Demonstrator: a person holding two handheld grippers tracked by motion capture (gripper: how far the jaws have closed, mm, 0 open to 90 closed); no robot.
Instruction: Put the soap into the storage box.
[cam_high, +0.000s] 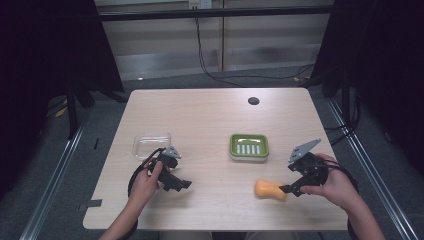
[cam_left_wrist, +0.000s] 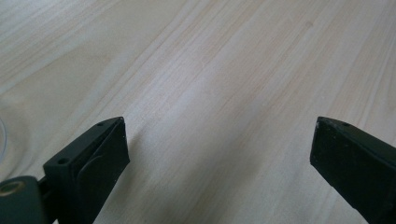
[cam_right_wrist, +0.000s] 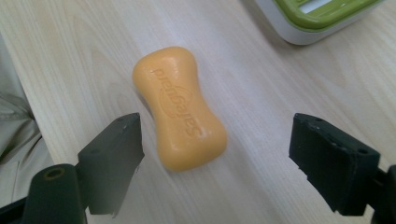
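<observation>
Soap between parted right hand-held gripper jaws

Rectangular light-wood bench with rounded corners, grain running across its top; small round black disc set in the bench near the far edge, right of centre; short strip of dark tape at the near left corner, hanging past the edge; grey floor around the bench; a silver metal rail on each side, left and right; thin black cable hanging down the pale panelled wall and trailing along the floor behind the bench; black horizontal bar across the wall; black curtains at far left and far right.
</observation>
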